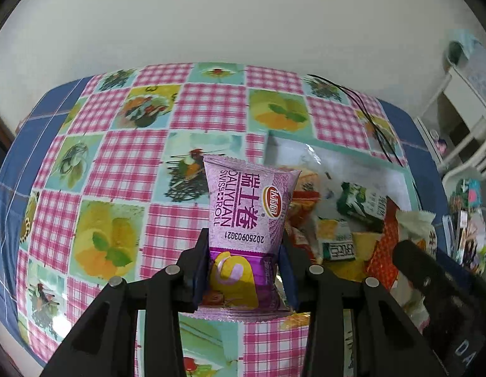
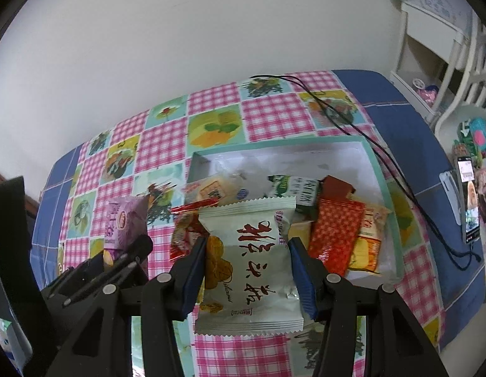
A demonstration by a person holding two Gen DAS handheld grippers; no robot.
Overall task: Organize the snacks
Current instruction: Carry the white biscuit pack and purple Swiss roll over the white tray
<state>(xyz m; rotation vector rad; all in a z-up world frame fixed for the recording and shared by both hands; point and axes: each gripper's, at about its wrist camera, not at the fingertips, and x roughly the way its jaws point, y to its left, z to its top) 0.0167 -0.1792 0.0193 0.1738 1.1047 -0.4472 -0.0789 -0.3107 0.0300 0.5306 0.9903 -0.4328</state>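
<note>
A purple Swiss roll packet [image 1: 246, 220] stands upright between the pads of my left gripper [image 1: 244, 246], which is shut on it above the checked tablecloth. My right gripper [image 2: 247, 253] is shut on a white packet with red characters [image 2: 249, 264], held over the near edge of a teal-rimmed white box [image 2: 373, 163]. The box holds several snack packets, among them a red patterned one [image 2: 334, 235] and a green and white one [image 2: 290, 188]. In the right wrist view the purple Swiss roll packet [image 2: 123, 220] and the left gripper show at the left. The teal-rimmed box [image 1: 409, 176] lies right of the left gripper.
A black cable [image 2: 384, 157] runs across the cloth past the box's far right corner. A phone [image 2: 469, 198] lies at the table's right edge. White shelving [image 2: 431, 56] stands beyond the table on the right. A white wall is behind.
</note>
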